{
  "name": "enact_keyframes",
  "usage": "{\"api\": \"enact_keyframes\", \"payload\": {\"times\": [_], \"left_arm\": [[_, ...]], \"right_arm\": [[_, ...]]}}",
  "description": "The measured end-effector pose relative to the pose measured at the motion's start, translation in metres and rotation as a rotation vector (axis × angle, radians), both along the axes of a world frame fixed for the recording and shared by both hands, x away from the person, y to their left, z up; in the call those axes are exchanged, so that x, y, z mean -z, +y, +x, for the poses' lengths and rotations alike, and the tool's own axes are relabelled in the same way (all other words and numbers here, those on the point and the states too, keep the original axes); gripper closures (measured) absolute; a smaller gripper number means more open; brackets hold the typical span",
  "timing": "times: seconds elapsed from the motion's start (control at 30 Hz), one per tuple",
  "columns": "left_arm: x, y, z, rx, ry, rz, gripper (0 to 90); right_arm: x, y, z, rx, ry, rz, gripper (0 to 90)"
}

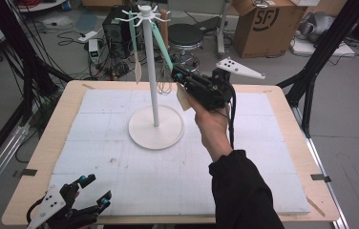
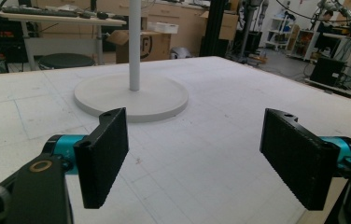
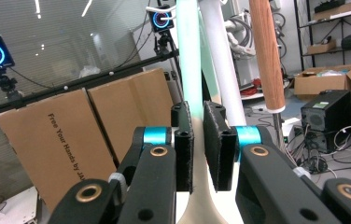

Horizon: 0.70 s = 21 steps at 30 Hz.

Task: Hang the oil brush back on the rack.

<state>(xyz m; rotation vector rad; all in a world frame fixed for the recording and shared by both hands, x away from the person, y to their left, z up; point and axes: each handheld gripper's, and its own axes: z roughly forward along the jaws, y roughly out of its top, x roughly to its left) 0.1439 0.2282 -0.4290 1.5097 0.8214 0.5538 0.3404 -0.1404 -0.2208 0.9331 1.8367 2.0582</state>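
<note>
cluttered lab floor behind, cardboard boxes (image 1: 263,24) and a black stool (image 1: 185,36) past the far edge. white foam-topped table (image 1: 244,171) fills the foreground. white hanging stand (image 1: 151,67) sits on its round base mid-table, hooks at the top. mint-handled spatula (image 1: 164,47) hangs from a hook, slanting down to the right gripper (image 1: 178,75); in the right gripper view its handle (image 3: 189,70) runs up between the jaws, which are narrow and clamped on it, pale blade end just below the pads. wooden-handled utensil (image 3: 267,56) hangs beside, to the jaws' right, apart. left gripper (image 1: 94,191) low at the near table edge, jaws wide, bare foam between them, stand base (image 2: 131,95) ahead.
</note>
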Motion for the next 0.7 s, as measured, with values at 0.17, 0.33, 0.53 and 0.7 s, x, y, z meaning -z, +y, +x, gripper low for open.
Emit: {"api": "enact_keyframes", "payload": {"times": [0.17, 0.33, 0.53, 0.7], "left_arm": [[0.0, 0.0001, 0.0001, 0.002, 0.001, 0.0, 24.2], [0.0001, 0.0003, -0.0006, 0.002, -0.001, 0.001, 24.2], [0.001, 0.0033, 0.0, 0.002, -0.009, 0.02, 24.1], [0.0013, 0.004, -0.0003, 0.005, -0.009, 0.018, 24.1]], "right_arm": [[0.0032, 0.0014, 0.0023, 0.001, 0.01, -0.002, 82.8], [0.0055, 0.0031, 0.0032, 0.012, 0.011, -0.006, 82.7], [0.0075, 0.006, 0.0048, 0.007, 0.019, 0.006, 82.7], [0.0105, 0.0079, 0.0056, 0.016, 0.011, 0.008, 82.4]]}}
